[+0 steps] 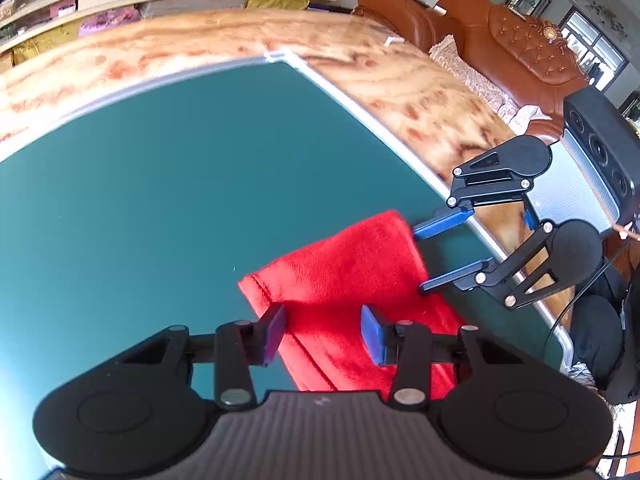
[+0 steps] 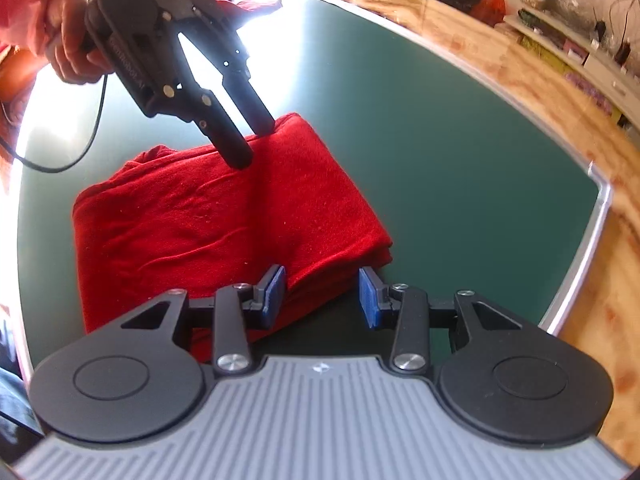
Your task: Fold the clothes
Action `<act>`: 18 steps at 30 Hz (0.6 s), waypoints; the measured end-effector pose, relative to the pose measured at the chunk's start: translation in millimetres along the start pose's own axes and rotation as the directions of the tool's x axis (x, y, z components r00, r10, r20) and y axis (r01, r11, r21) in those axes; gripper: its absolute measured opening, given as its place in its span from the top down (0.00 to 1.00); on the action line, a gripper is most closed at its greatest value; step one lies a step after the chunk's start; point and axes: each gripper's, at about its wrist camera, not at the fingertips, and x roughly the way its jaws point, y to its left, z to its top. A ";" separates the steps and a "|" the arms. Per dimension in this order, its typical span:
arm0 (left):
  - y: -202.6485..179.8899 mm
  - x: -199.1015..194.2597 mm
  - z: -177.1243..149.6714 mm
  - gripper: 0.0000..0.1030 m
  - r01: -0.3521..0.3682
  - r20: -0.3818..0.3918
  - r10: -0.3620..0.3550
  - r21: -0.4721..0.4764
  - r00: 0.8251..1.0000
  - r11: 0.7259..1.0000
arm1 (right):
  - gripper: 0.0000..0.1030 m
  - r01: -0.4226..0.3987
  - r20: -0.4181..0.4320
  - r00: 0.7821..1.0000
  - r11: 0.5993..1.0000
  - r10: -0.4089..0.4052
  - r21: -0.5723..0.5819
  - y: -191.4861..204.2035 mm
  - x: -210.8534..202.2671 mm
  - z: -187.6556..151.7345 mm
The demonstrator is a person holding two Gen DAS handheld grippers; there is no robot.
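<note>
Lying folded into a thick red bundle, the garment [image 2: 224, 216] sits on the green tabletop [image 2: 460, 152], directly ahead of both tongs. Left tongs [image 1: 323, 334] released, spread over one end of the cloth; whether the tips touch it cannot be told. Right tongs [image 2: 322, 298] also released, straddling the stacked layered edge at the near corner. Judgement: fold nearly complete. Best next: close on all layers together, lift low, keep edges aligned, avoid dragging the bottom layer.
</note>
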 end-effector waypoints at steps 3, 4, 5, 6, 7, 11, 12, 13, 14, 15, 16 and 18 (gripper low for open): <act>-10.4 -4.8 5.8 0.50 0.004 0.031 -0.006 0.046 1.000 0.999 | 0.55 0.008 0.064 0.998 1.000 -0.006 -0.030 7.5 -18.4 10.0; -12.5 -2.4 8.0 0.50 0.003 0.032 -0.004 0.050 0.999 0.999 | 0.55 0.003 0.071 0.997 0.999 0.000 -0.050 8.9 -18.3 13.3; -13.3 2.5 10.3 0.50 -0.002 0.026 0.000 0.048 1.000 0.999 | 0.55 0.000 0.065 0.998 0.997 0.005 -0.076 12.0 -15.2 16.1; -13.3 8.1 11.6 0.50 -0.003 0.020 0.002 0.044 1.000 0.999 | 0.55 0.002 0.052 0.999 0.994 0.003 -0.106 15.2 -9.7 17.7; -12.7 13.2 11.8 0.50 -0.008 0.014 0.007 0.042 1.000 0.999 | 0.55 0.015 0.038 0.999 0.991 -0.010 -0.133 17.9 -2.9 17.3; -10.5 20.9 12.3 0.49 -0.001 0.014 0.001 0.032 1.000 0.999 | 0.55 -0.025 0.012 1.000 0.995 0.026 -0.100 9.5 12.4 9.6; -8.9 20.9 12.4 0.49 0.003 0.015 -0.004 0.022 1.000 1.000 | 0.55 -0.032 0.012 0.999 0.996 0.033 -0.083 6.7 12.0 7.9; -8.7 19.2 12.6 0.49 0.004 0.013 -0.004 0.013 1.000 1.000 | 0.55 -0.034 0.005 0.999 0.997 0.035 -0.069 5.7 11.6 6.7; -8.7 17.3 12.8 0.49 0.003 0.012 -0.003 0.003 1.000 1.000 | 0.55 -0.034 -0.008 0.999 0.998 0.033 -0.057 5.9 10.0 7.2; -11.0 13.2 12.1 0.49 0.010 0.013 -0.010 0.005 1.000 1.000 | 0.55 -0.032 -0.017 0.999 0.998 0.031 -0.054 10.0 5.4 7.4; -16.4 8.3 8.8 0.49 0.023 0.009 -0.023 0.022 1.000 0.999 | 0.55 -0.031 -0.027 0.999 0.998 0.029 -0.052 14.4 0.6 7.5; -28.2 -1.5 1.3 0.49 0.051 -0.002 -0.051 0.062 0.999 0.997 | 0.55 -0.055 -0.020 0.998 0.995 0.054 -0.085 28.1 -10.9 4.2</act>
